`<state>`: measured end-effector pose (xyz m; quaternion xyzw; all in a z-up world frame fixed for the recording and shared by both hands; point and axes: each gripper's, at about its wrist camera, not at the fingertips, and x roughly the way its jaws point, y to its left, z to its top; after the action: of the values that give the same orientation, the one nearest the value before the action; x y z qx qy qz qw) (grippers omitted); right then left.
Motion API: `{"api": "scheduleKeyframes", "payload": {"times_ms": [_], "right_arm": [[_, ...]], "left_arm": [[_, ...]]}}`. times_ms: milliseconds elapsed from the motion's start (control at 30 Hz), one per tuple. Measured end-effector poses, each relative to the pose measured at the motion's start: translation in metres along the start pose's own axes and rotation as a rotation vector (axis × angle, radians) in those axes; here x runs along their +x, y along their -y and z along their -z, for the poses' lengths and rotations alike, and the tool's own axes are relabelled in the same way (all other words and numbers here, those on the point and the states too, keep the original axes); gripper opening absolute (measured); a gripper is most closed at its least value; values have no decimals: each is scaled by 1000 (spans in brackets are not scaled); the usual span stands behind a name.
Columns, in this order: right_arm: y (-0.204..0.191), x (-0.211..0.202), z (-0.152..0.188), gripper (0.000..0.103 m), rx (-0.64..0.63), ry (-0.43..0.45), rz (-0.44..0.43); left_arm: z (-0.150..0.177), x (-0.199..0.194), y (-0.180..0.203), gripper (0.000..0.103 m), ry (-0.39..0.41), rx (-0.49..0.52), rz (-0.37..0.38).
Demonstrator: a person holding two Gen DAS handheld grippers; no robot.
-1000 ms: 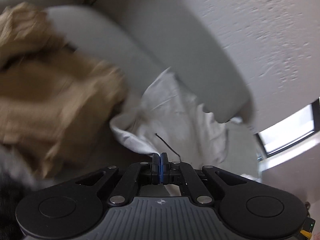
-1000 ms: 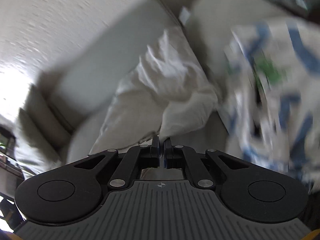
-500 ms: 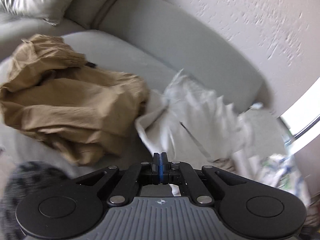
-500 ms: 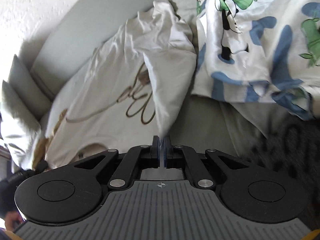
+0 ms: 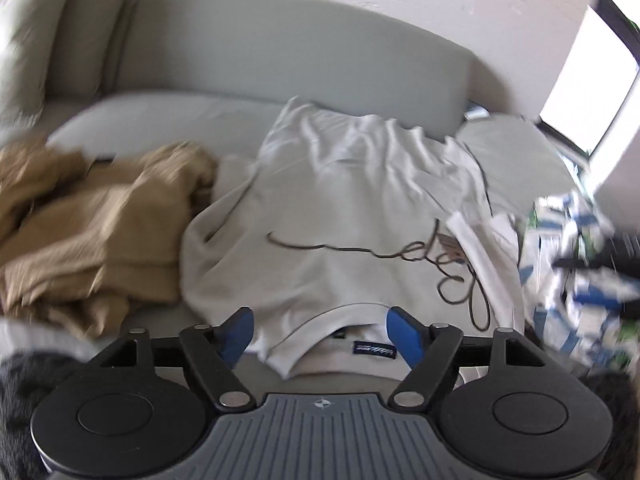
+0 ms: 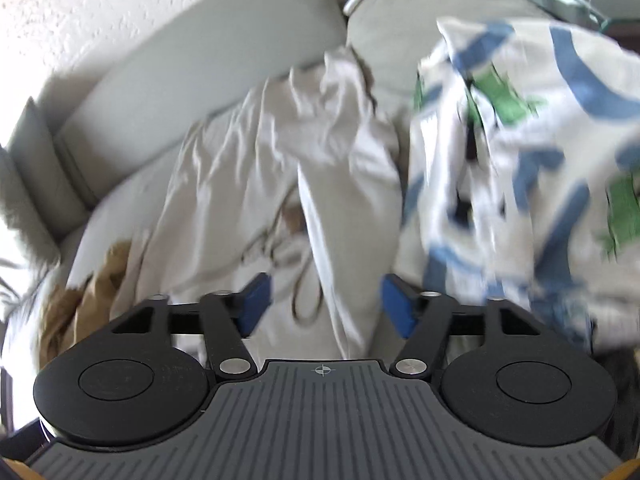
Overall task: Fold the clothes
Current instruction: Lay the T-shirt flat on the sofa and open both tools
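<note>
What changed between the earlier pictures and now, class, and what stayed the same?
Both tools let go: the left tool and right tool, shut on the white T-shirt before, now stand open, and the shirt lies spread on the sofa. The tan garment and patterned fabric stay beside it.

A grey sofa [image 5: 248, 60] carries three garments. A white shirt [image 5: 352, 220] lies spread on the seat straight ahead of the left claw. A tan garment [image 5: 92, 224] is heaped to that claw's left, and a patterned cloth [image 6: 520, 152] lies crumpled ahead-right of the right claw.
</note>
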<state>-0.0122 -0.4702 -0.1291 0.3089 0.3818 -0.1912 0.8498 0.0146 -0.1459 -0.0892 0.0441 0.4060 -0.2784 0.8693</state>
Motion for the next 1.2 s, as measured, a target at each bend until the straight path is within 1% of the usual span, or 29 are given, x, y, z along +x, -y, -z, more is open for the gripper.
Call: {"api": "scheduleKeyframes", "payload": {"times_ms": [33,100,133,167,200,267,433,533,600,633,667,700,733,767,833,900,967,1067,1133,1200], "right_arm": [[-5,8,-7,76,-4,-4,0],[-14,25,-20,76,-16,-10,0],[-20,35,-25,73,-28,-11,-2],[-25,45,-31,66,-40,-12,-4],[-30,56,-36,62,-52,-13,-1],[-35,77,-44,57,-76,-18,25],[-47,129,-65,57,-134,-32,88],[-52,152,-70,56,-174,-52,103],[-56,163,-70,46,-216,-58,118],[-58,169,-70,36,-237,-62,126],[-59,175,-71,24,-255,-67,136],[-59,179,-71,19,-261,-79,152],[-58,181,-71,6,-261,-85,163],[-57,182,-71,3,-262,-88,171],[-54,173,-71,2,-257,-63,172],[-50,151,-72,2,-230,-15,162],[-45,123,-73,2,-201,36,131],[-34,65,-74,2,-154,144,81],[-20,22,-73,1,-100,222,59],[1,-18,-67,1,-43,308,75]], "left_arm": [[1,1,7,77,1,31,-13],[1,8,15,78,-6,58,-41],[2,11,16,78,-11,63,-53],[2,13,17,79,-16,63,-62],[2,16,16,79,-21,59,-67],[3,20,14,79,-36,54,-70],[4,27,5,79,-59,26,-65],[3,32,0,79,-68,6,-60],[3,35,-2,79,-73,-1,-54],[3,36,-3,79,-75,-4,-50],[4,36,-3,79,-76,-6,-46],[4,35,-3,79,-77,-9,-43],[5,35,-4,79,-77,-12,-39],[5,34,-4,79,-77,-16,-36],[6,31,-6,79,-70,-25,-31],[7,25,-4,79,-58,-24,-23],[8,19,-3,79,-47,-23,-15],[10,10,0,79,-29,-21,0],[12,4,2,79,-20,-26,13],[14,0,4,79,-17,-27,22]]}}
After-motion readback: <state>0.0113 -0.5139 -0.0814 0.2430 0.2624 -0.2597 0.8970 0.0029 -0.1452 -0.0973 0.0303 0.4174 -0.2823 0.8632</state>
